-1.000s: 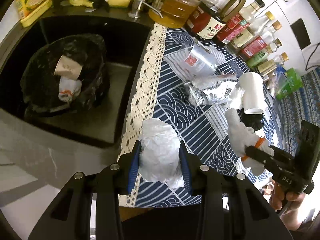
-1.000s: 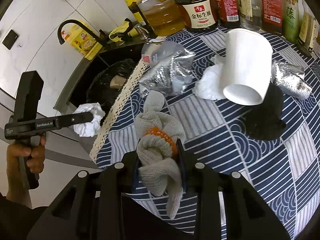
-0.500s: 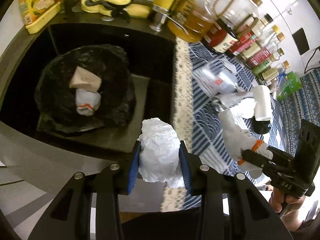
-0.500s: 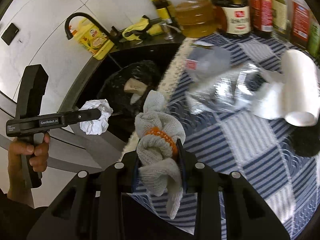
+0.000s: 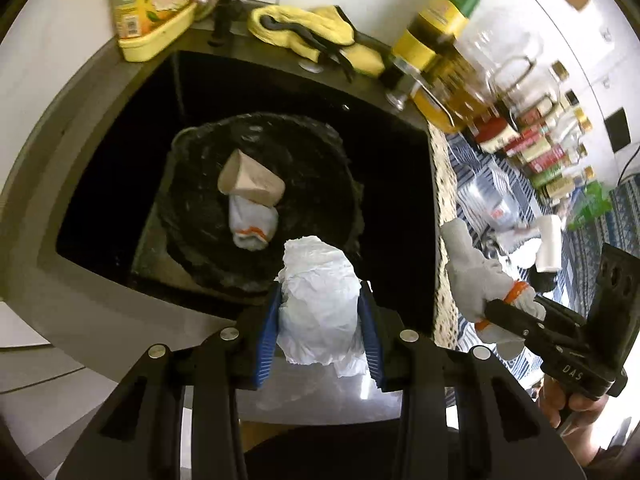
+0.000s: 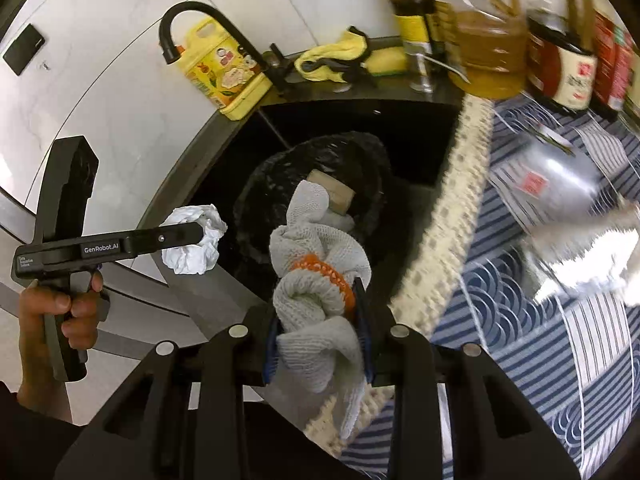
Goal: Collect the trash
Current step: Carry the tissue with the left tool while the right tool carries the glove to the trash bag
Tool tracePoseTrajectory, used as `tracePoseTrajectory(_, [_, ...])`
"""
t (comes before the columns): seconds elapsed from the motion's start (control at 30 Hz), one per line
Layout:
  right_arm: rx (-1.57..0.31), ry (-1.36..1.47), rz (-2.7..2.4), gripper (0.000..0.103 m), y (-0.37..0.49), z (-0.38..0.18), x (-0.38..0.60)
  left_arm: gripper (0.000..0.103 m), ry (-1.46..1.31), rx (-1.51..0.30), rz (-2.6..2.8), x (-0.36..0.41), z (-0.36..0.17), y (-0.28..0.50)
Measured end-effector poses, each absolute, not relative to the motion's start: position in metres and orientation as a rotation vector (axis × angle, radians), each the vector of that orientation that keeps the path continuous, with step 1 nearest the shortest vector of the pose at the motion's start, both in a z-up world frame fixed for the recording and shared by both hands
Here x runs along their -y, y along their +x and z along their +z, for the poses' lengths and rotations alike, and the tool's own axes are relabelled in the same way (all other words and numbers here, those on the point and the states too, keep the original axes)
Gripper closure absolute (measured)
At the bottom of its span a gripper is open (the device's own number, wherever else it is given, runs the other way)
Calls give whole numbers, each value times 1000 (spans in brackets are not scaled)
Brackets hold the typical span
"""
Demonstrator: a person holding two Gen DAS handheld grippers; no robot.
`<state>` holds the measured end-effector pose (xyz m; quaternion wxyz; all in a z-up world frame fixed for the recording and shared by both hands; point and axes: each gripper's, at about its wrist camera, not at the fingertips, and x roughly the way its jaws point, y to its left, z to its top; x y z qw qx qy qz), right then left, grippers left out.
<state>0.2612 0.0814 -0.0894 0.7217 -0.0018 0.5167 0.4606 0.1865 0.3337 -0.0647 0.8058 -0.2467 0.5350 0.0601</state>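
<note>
A carry-to-bin step appears to be in hand. A crumpled paper wad (image 5: 320,300) is clenched in the left tongs (image 5: 320,316) above the near rim of the sink (image 5: 100,300), and a knitted glove (image 6: 316,296) is gripped by the right tongs (image 6: 318,336) over the counter (image 6: 560,340) edge. The black-lined bin (image 5: 312,152), standing in the sink, is already loaded with a paper cup (image 5: 250,180) and another glove (image 5: 250,222). Next, each load would need to be brought over the bin mouth and released. Open room is left above the bin; the faucet (image 6: 200,16) stands well behind.

both wrist views: close, angled down | shared: sink (image 5: 424,184), perhaps blurred counter
</note>
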Motion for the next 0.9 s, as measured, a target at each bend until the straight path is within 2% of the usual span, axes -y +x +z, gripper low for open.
tracePoseTrajectory(0.4, [-1103, -78, 1048, 71, 282, -75, -159, 68, -575, -1108, 139, -394, -69, 198])
tracePoseTrajectory(0.9, [-1155, -155, 1073, 70, 334, -90, -240, 67, -672, -1199, 162, -438, -119, 236])
